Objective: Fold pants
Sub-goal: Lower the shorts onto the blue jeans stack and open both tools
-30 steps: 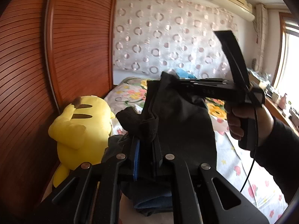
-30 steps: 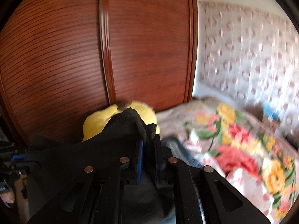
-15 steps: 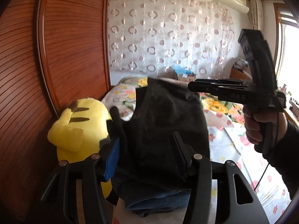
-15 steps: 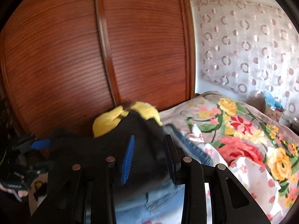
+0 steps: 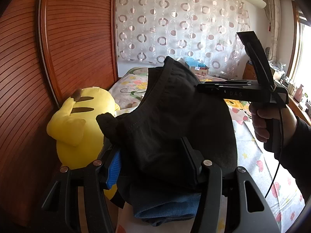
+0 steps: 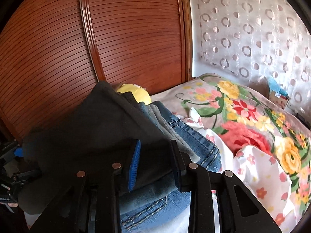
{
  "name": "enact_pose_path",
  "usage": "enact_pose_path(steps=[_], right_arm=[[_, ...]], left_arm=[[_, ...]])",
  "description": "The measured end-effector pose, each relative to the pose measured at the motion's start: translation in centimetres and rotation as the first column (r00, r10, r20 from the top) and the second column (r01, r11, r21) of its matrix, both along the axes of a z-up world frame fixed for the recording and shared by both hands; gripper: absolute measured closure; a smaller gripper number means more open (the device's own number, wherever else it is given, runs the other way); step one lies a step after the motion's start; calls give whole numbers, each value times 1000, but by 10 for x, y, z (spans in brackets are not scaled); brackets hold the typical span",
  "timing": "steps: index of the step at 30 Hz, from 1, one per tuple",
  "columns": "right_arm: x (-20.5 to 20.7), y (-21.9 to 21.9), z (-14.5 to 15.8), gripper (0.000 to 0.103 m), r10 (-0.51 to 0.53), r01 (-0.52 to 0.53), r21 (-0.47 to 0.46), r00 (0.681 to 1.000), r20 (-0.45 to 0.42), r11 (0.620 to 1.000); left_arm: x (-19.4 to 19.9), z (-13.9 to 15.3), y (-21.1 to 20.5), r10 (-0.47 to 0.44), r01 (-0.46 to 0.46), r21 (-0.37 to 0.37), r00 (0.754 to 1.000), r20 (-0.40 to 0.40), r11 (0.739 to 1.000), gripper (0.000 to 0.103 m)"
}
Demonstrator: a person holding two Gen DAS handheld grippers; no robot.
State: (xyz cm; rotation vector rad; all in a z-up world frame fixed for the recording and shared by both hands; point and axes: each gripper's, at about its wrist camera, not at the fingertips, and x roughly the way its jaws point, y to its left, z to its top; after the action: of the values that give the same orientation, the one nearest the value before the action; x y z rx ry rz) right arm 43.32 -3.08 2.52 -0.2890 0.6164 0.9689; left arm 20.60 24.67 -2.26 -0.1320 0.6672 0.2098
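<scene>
Folded black pants [image 5: 175, 120] lie on top of a stack of folded clothes, over blue jeans [image 5: 167, 207]. My left gripper [image 5: 153, 161] is open, its fingers either side of the near end of the black pants. My right gripper [image 6: 155, 161] is open too, its fingers straddling the far edge of the black pants [image 6: 87, 136] above grey fabric and blue jeans [image 6: 194, 141]. The right gripper's body [image 5: 239, 91] shows in the left wrist view, held by a hand.
A yellow plush toy [image 5: 81, 120] sits against the slatted wooden wardrobe door [image 5: 68, 48] left of the stack. The bed carries a floral quilt [image 6: 243, 116] and a white flowered sheet [image 5: 258, 167]. A circle-patterned curtain [image 5: 184, 29] hangs behind.
Both grippers were shut on the black pants a second ago and have opened. The pants have settled onto the stack, and both grippers have drawn back slightly.
</scene>
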Motion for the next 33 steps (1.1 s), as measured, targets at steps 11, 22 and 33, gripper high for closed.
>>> enact_pose_path(steps=[11,22,33], right_arm=[[-39,-17,0,72,-14,14,55,1000,7,998],[-82,-42,10,72,-18,17,78,1000,16,997],[-125,-64,11,72,-66,64,73,997,26,995]], left_arm=[[-10,8,2,4,-4,7,1000,11,1000,26],[-34,18,-4,-18,17,29,999,39,999,15],[-52,19,-6,-9,8,20,999,37,1000,15]])
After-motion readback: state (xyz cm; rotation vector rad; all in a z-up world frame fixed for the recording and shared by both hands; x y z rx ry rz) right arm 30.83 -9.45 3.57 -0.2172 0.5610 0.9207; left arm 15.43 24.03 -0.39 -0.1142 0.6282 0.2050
